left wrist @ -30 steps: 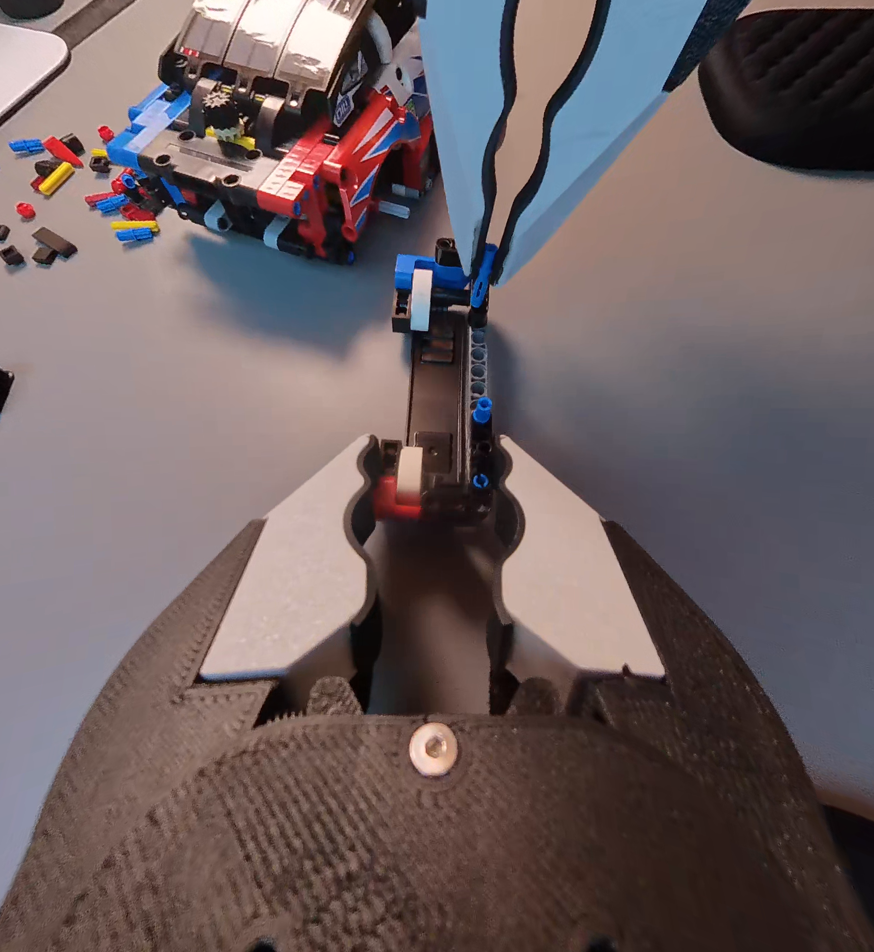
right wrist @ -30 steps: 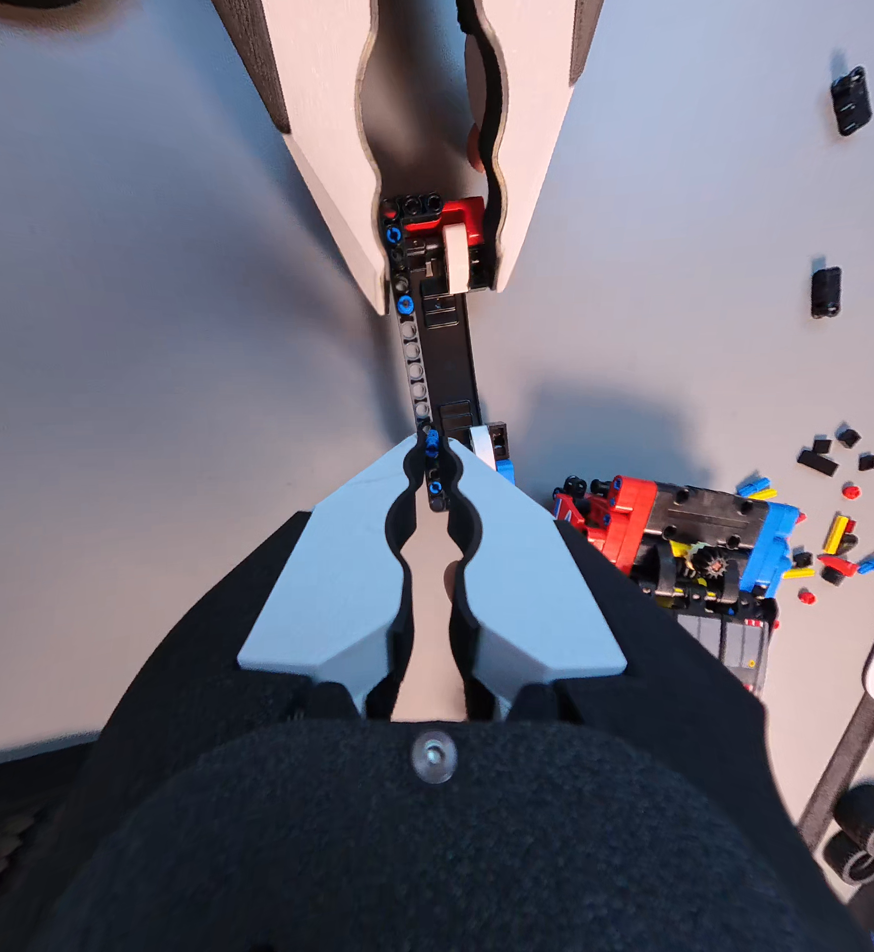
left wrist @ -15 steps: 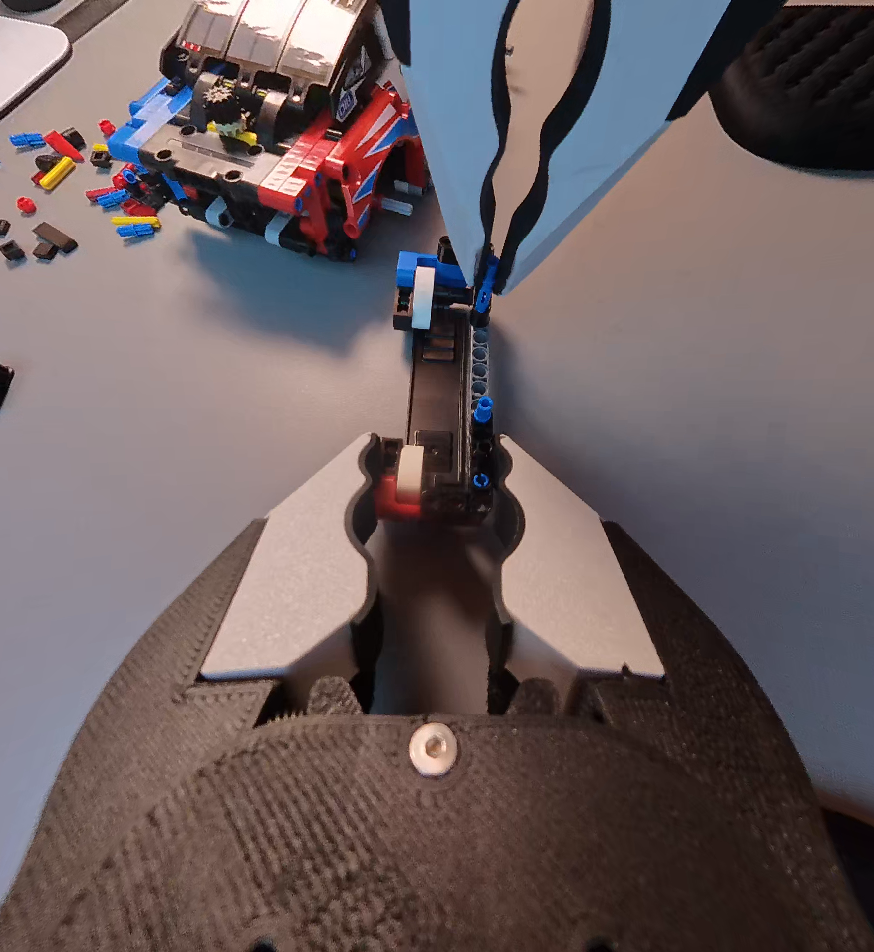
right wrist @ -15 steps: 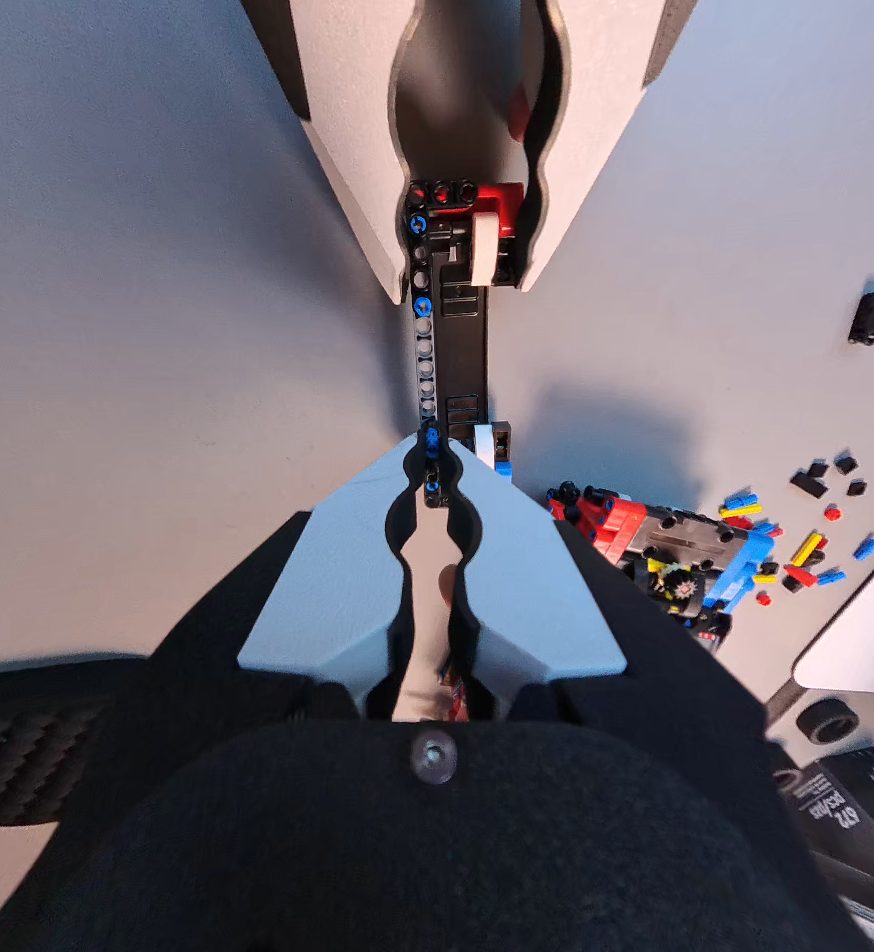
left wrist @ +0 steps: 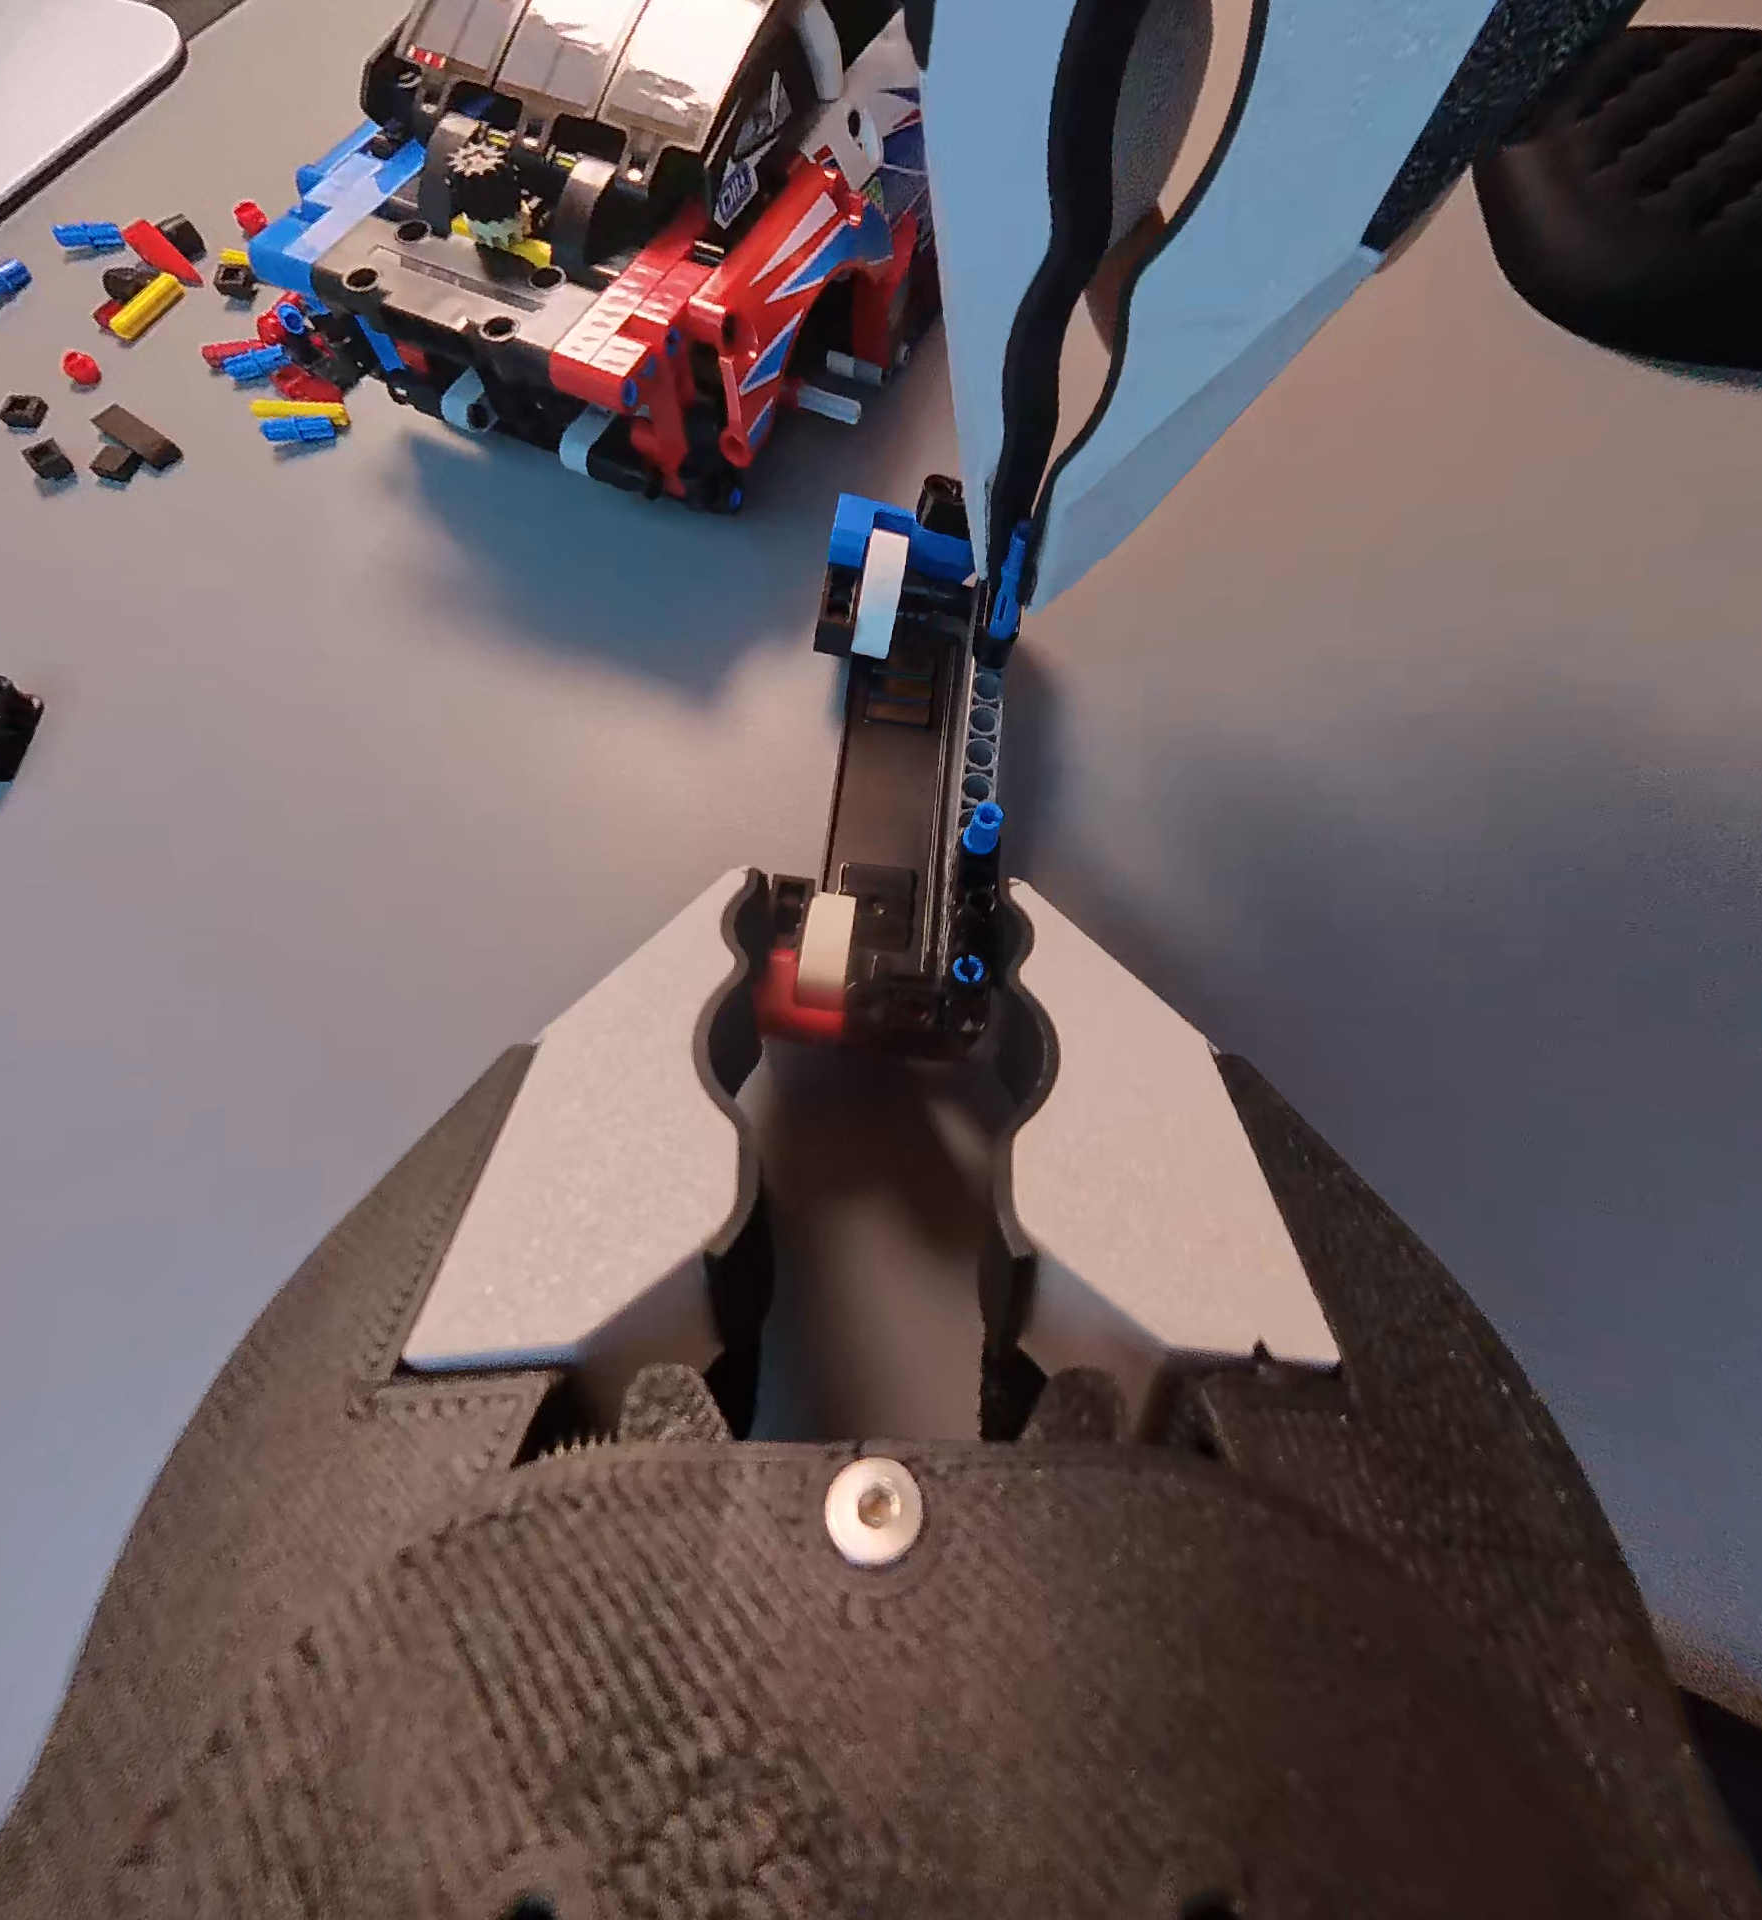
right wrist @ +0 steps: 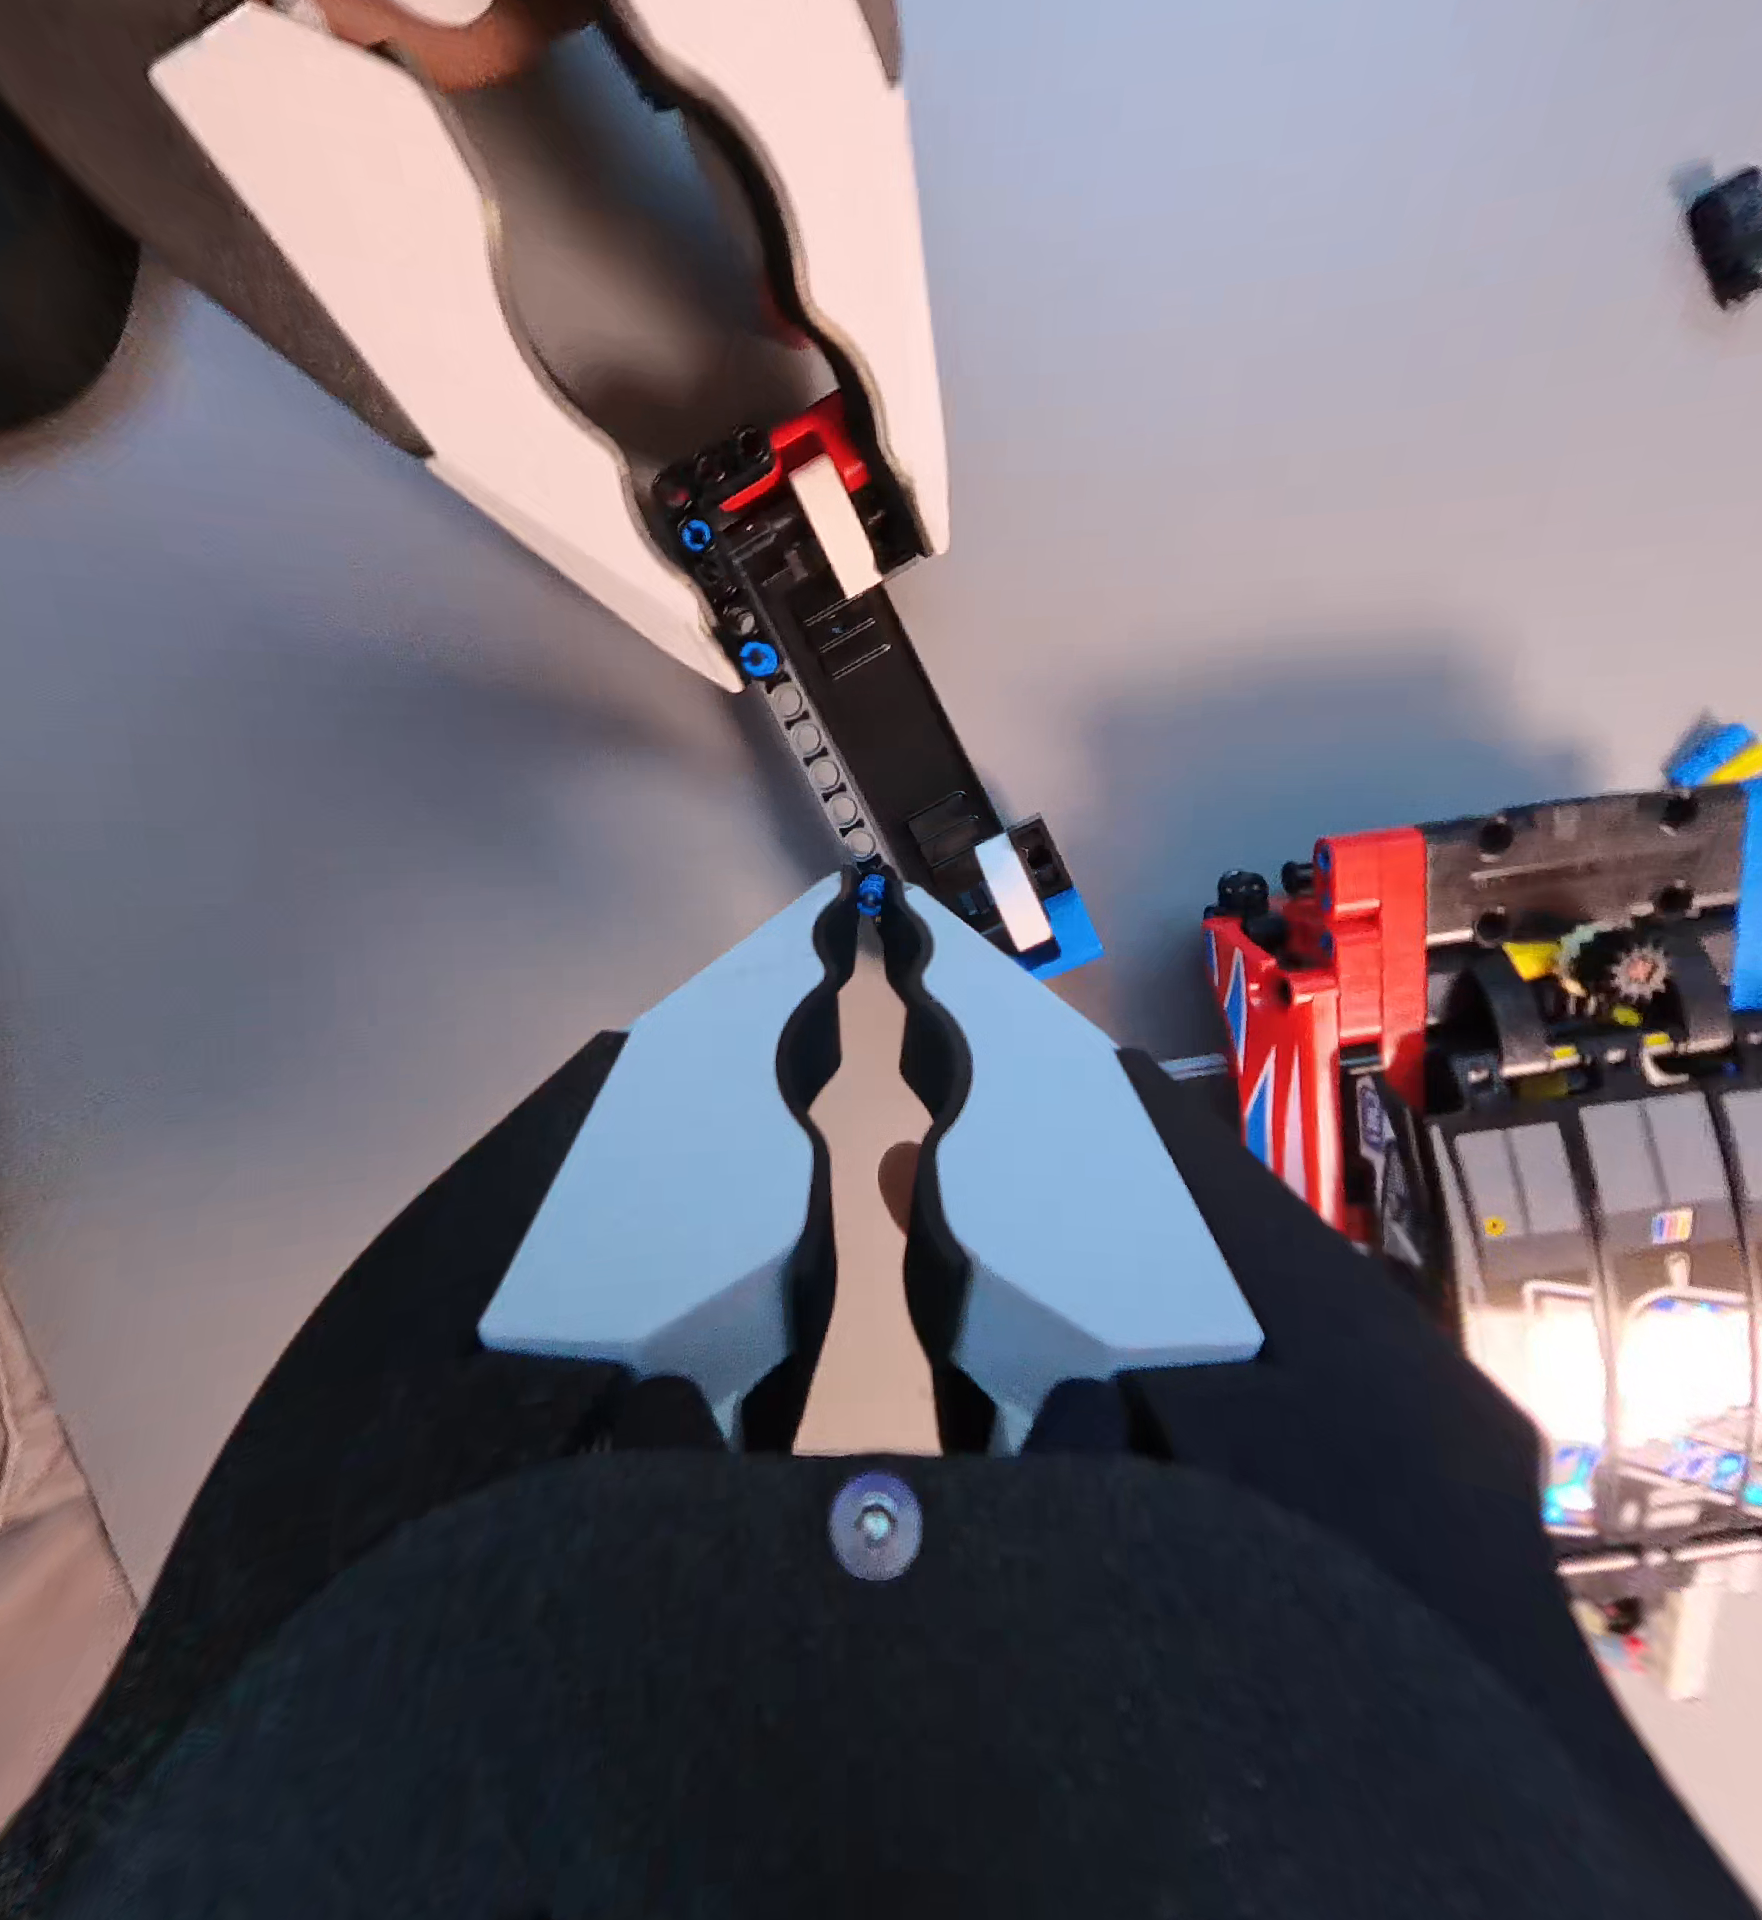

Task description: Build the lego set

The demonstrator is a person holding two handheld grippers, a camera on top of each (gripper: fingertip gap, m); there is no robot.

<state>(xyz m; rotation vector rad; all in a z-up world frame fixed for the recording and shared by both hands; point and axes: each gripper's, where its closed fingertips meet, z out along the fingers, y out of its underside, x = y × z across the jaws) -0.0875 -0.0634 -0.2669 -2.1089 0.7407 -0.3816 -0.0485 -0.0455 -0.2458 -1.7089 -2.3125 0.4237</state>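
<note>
left gripper (left wrist: 872,971) closed on the red-and-black end of the long black beam assembly (left wrist: 898,769), which lies on the grey table (left wrist: 1376,831). right gripper (right wrist: 872,899) pinched nearly shut on a small blue pin (right wrist: 869,894) at the beam's far, blue end. since half a second ago the right gripper has swung round the beam while the pin stayed at its hole, so seating appears under way. the part-built car (left wrist: 648,260) and the loose pieces (left wrist: 139,312) lie nearby.

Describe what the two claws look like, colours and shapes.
Both match: the left claw and right claw each have two pale grey wedge-shaped fingers with wavy black inner edges, on a rounded black textured body with one silver screw.
</note>
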